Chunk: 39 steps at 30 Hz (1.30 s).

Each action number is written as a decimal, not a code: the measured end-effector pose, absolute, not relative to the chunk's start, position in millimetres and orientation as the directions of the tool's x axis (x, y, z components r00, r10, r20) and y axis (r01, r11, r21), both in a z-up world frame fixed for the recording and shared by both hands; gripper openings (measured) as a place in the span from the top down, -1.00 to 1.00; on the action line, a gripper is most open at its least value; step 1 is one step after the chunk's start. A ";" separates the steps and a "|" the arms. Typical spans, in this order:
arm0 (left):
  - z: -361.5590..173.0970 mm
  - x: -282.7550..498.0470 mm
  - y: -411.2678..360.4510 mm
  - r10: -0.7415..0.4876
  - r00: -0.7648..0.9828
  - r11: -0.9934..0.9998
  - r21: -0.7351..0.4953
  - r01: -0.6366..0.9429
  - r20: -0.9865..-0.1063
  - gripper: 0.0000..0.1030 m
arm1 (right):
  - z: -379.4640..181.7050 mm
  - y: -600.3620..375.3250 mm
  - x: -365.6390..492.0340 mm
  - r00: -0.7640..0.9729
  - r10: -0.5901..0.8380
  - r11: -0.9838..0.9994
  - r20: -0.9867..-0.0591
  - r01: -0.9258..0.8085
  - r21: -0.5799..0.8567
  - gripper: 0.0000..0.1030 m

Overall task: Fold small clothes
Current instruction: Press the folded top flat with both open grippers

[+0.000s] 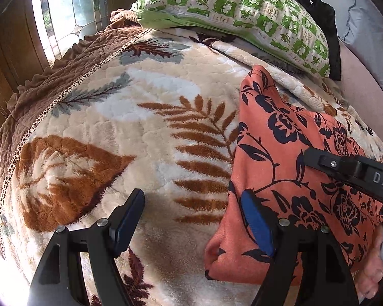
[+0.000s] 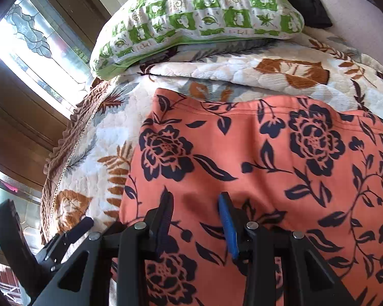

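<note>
A coral garment with a dark blue flower print (image 1: 280, 153) (image 2: 255, 158) lies spread on the leaf-patterned blanket (image 1: 130, 117). My left gripper (image 1: 192, 196) stands wide open at the garment's left edge. Its right finger (image 1: 258, 227) is over the cloth and its left one is over bare blanket, with nothing held. My right gripper (image 2: 196, 199) hovers low over the middle of the garment with its jaws partly apart; the pads press on nothing. One of its fingers (image 1: 344, 168) reaches in from the right in the left wrist view. A left-gripper finger (image 2: 80, 224) shows at the lower left of the right wrist view.
A green-and-white checked pillow (image 1: 237, 12) (image 2: 196, 17) lies at the head of the bed, with a black cloth (image 1: 321, 12) behind it. The blanket's brown ruffled border (image 1: 63, 76) marks the left edge, with a leaded window (image 1: 63, 7) beyond. A person's hand (image 1: 370, 270) is at the lower right.
</note>
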State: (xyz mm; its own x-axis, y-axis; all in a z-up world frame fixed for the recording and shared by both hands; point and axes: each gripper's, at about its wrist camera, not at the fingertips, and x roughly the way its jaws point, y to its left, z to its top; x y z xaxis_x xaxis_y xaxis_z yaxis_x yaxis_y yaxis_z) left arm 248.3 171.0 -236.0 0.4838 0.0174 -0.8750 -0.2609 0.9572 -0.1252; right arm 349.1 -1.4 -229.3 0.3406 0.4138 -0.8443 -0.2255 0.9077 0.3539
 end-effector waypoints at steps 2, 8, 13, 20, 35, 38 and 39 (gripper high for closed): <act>-236.9 248.7 170.8 0.020 0.482 0.959 -0.120 -0.258 -0.876 -0.54 | -242.2 12.5 358.3 0.310 0.408 0.910 -0.858 -0.213 0.356 0.23; -239.3 250.5 172.2 0.017 0.476 0.958 -0.122 -0.260 -0.879 -0.54 | -253.8 28.2 384.9 0.331 0.379 0.923 -0.864 -0.194 0.331 0.19; -239.0 253.2 176.0 0.010 0.474 0.948 -0.143 -0.285 -0.881 -0.54 | -240.3 8.5 374.8 0.345 0.441 0.897 -0.829 -0.191 0.398 0.19; -218.8 247.9 153.7 0.045 0.543 0.965 -0.103 -0.240 -0.839 -0.53 | -213.8 -69.3 318.8 0.420 0.413 0.910 -0.808 -0.160 0.382 0.19; -240.5 245.9 100.8 0.113 0.525 0.991 0.056 -0.122 -0.844 -0.60 | -256.3 -195.1 227.2 0.434 0.385 0.912 -0.815 -0.042 0.408 0.21; -240.1 245.2 98.4 0.133 0.530 0.990 0.086 -0.112 -0.838 -0.62 | -259.1 -191.5 226.7 0.444 0.378 0.916 -0.812 -0.054 0.397 0.20; -239.7 244.8 98.0 0.134 0.527 0.990 0.089 -0.110 -0.839 -0.62 | -257.0 -189.4 228.4 0.437 0.374 0.919 -0.818 -0.059 0.389 0.20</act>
